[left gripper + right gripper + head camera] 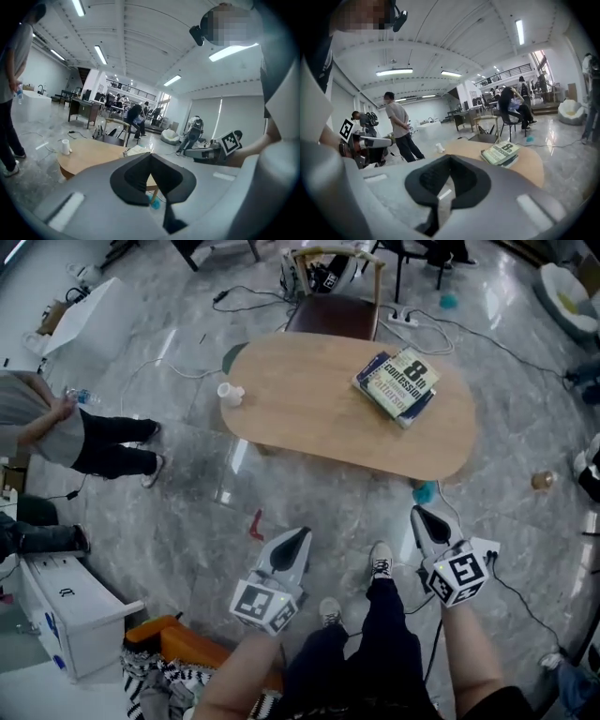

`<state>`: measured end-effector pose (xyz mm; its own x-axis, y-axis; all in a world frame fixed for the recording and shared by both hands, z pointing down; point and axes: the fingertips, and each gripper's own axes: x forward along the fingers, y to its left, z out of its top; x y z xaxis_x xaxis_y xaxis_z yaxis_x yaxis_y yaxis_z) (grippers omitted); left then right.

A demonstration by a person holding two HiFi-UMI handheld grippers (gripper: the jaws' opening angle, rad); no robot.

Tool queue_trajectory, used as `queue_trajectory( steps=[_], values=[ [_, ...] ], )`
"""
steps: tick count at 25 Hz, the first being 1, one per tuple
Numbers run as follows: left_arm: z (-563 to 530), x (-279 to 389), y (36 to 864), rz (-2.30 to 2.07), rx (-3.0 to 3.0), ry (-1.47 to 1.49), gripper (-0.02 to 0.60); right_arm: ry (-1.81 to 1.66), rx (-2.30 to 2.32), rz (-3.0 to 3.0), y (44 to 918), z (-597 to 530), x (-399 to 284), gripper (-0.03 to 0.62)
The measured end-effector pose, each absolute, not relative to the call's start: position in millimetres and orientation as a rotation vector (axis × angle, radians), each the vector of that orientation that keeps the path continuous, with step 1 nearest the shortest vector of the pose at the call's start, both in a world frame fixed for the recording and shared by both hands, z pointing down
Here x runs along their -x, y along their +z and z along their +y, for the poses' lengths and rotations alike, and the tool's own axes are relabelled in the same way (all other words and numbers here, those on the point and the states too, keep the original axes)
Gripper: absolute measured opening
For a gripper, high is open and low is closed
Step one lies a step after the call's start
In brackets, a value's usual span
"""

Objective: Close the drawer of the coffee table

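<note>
The oval wooden coffee table (309, 418) stands on the marble floor ahead of me; no drawer front shows in any view. A stack of books (398, 382) lies on its right part and a white paper cup (230, 393) on its left edge. My left gripper (298, 535) is held in the air short of the table, its jaws shut on nothing. My right gripper (419, 514) hangs beside it, also shut and empty. The left gripper view shows its closed pads (151, 157) before the table (89, 154). In the right gripper view the books (501, 152) lie beyond the shut pads (450, 159).
A person (84, 437) stands left of the table. A brown chair (333, 310) sits behind it, amid cables on the floor. A white cabinet (66, 610) and an orange object (183, 643) are at my lower left. A small red item (256, 524) lies on the floor.
</note>
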<state>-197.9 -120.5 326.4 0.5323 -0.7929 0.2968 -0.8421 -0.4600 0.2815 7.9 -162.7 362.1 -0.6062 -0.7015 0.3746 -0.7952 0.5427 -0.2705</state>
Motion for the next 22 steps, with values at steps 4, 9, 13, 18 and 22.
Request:
queue_trajectory(
  steps=[4, 9, 13, 18, 22],
  values=[
    [-81.7, 209.0, 262.6, -1.300, -2.450, 0.122, 0.003, 0.528, -1.336, -2.589, 284.8, -135.1, 3.8, 0.002],
    [-9.0, 220.8, 221.1, -1.251, -2.492, 0.130, 0.003, 0.472, -1.388, -2.611, 215.3, -72.7, 20.9, 0.002],
    [45.1, 218.3, 200.2, -1.177, -2.510, 0.125, 0.003, 0.470, -1.395, -2.634, 182.6, -16.6, 30.3, 0.002],
    [97.9, 195.2, 182.3, -1.055, -2.551, 0.107, 0.003, 0.491, -1.379, -2.656, 164.0, 51.1, 30.0, 0.002],
    [136.0, 170.5, 172.4, -0.971, -2.582, 0.125, 0.003, 0.490, -1.301, -2.673, 156.8, 105.8, 30.4, 0.002]
  ],
)
